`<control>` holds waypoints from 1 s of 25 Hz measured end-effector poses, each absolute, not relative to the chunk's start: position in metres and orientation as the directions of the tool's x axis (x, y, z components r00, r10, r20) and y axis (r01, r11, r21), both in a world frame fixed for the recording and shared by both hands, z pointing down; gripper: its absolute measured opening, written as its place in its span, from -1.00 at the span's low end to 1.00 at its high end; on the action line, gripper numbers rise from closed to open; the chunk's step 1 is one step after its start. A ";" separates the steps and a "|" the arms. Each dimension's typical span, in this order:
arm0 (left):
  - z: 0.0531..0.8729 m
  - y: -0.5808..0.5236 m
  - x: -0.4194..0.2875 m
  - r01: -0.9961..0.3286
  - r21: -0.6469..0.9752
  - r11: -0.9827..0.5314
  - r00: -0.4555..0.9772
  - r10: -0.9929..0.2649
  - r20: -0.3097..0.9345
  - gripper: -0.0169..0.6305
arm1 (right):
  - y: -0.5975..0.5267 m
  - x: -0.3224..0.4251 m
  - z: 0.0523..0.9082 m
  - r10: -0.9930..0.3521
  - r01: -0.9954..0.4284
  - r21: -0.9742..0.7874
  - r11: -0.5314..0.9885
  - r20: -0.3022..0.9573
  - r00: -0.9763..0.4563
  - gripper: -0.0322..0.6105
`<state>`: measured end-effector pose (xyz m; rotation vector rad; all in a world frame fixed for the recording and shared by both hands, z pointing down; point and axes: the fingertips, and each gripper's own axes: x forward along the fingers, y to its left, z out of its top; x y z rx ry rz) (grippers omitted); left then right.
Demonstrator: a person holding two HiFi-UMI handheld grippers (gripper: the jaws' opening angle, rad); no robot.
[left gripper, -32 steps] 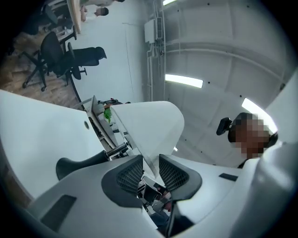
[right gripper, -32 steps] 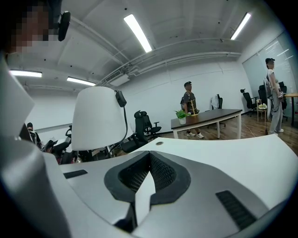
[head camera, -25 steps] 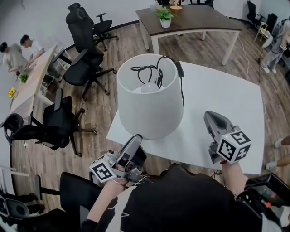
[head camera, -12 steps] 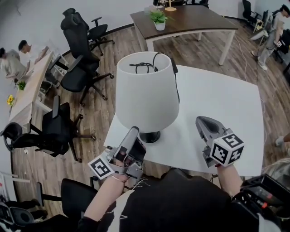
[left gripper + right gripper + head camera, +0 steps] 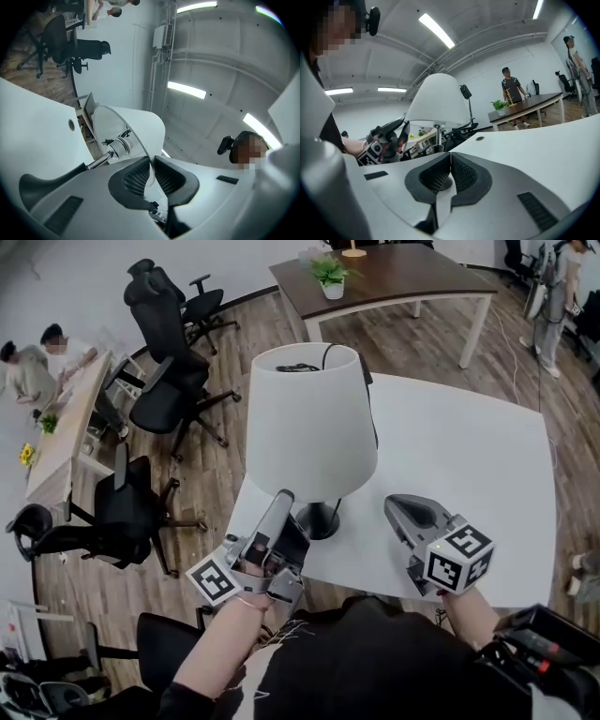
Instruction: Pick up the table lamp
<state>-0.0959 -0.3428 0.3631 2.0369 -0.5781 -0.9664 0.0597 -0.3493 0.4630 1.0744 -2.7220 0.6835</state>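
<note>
The table lamp has a white shade on a dark round base and stands near the front left edge of the white table. Its black cord lies coiled in the top of the shade. My left gripper points up at the shade's lower rim. Its jaws are closing, and in the left gripper view the thin rim runs between the pads of that gripper, pressed from both sides. My right gripper is shut and empty, just right of the base; its own view, past its jaws, shows the shade.
Black office chairs stand on the wooden floor left of the table. A brown table with a potted plant is behind. People sit at a desk at far left; another person stands at far right.
The lamp, earlier seen from above into its shade, now shows its side and base. My left gripper rose to the shade's rim and closed. My right gripper moved left toward the base.
</note>
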 end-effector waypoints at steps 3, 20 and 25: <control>0.361 -0.350 -0.095 -0.076 0.817 -0.572 0.606 -0.677 -0.418 -0.82 | -0.344 0.033 0.466 -0.554 -0.617 -0.383 0.688 0.273 -0.787 -0.85; 0.362 -0.370 -0.102 -0.090 0.833 -0.545 0.566 -0.717 -0.408 -0.82 | -0.373 -0.064 0.549 -0.456 -0.618 -0.460 0.637 0.422 -0.784 -0.20; 0.359 -0.365 -0.108 -0.088 0.824 -0.560 0.557 -0.713 -0.425 -0.83 | -0.371 -0.074 0.552 -0.429 -0.587 -0.498 0.638 0.403 -0.809 -0.28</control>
